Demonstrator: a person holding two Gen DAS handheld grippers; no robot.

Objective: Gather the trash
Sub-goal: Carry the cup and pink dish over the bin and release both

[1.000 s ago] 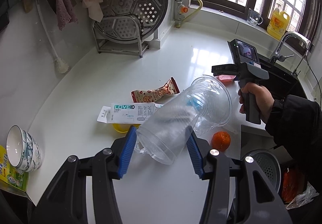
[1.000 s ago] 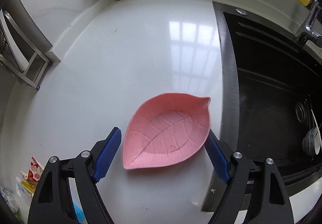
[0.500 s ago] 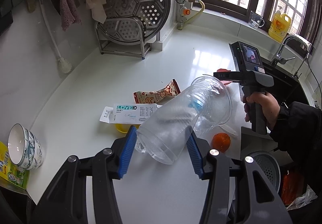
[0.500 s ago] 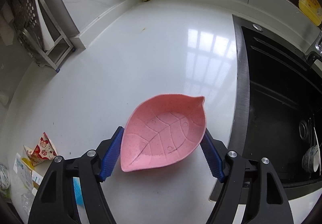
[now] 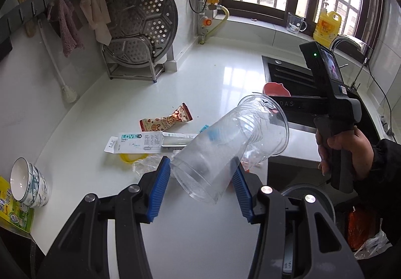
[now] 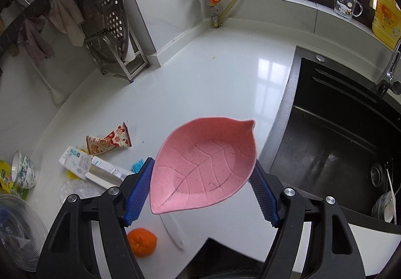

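My left gripper [image 5: 200, 186] is shut on a clear plastic cup [image 5: 230, 148], held tilted above the white counter [image 5: 200, 83]. My right gripper [image 6: 203, 191] is shut on a pink leaf-shaped dish [image 6: 203, 166], lifted off the counter; the dish's tip also shows in the left wrist view [image 5: 275, 88]. On the counter lie a red snack wrapper [image 5: 165, 121], a toothbrush box [image 5: 140, 141], a yellow lid [image 5: 130, 157], crumpled clear plastic [image 6: 77, 190], an orange [image 6: 141, 241] and a white spoon [image 6: 173, 231].
A black sink [image 6: 338, 143] lies to the right, with a bowl [image 6: 386, 206] in it. A steamer rack [image 5: 140, 28] stands at the back wall. Stacked bowls [image 5: 27, 183] sit at the counter's left edge. A round bin [image 5: 310, 201] and an orange bag [image 5: 361, 229] are below the counter.
My right gripper closed on the pink dish and lifted it up and back from the counter. My left gripper rose slightly, still holding the cup.
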